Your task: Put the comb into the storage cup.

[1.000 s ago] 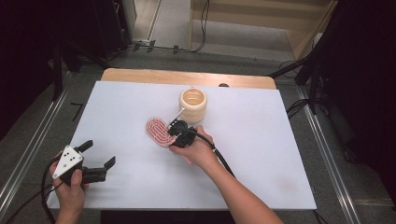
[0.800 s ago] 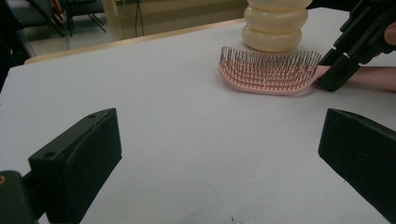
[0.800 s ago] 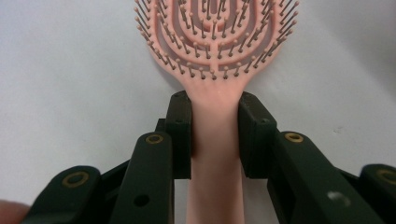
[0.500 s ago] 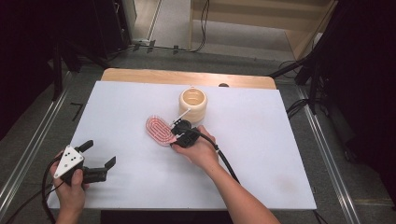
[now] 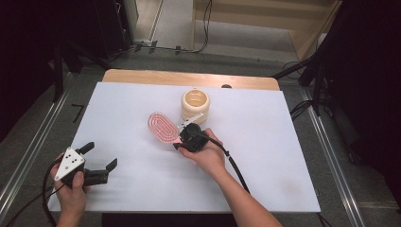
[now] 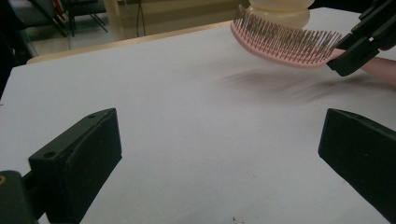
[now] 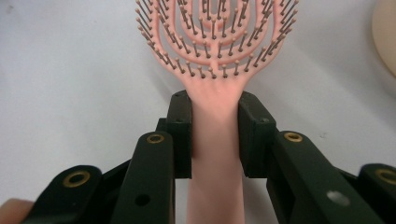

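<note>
A pink hairbrush (image 5: 163,127) hangs just above the white table with its bristles up, and its shadow lies below it in the left gripper view. My right gripper (image 5: 182,137) is shut on the brush's handle; in the right gripper view the two black pads (image 7: 181,135) press the handle from both sides below the brush head (image 7: 215,37). A cream cup (image 5: 195,105) stands just behind the brush. My left gripper (image 5: 101,155) is open and holds nothing near the front left corner. It faces the brush (image 6: 285,44) and the right gripper (image 6: 359,42).
The white table top (image 5: 283,156) has a wooden strip (image 5: 189,78) along its far edge. The cup (image 6: 280,11) rises behind the brush head in the left gripper view, and its rim (image 7: 387,32) shows at the right edge of the right gripper view. A black cable (image 5: 236,168) trails along the right forearm.
The right hand has shifted slightly across the table with the brush handle between its jaws. The left gripper has stayed in place.
</note>
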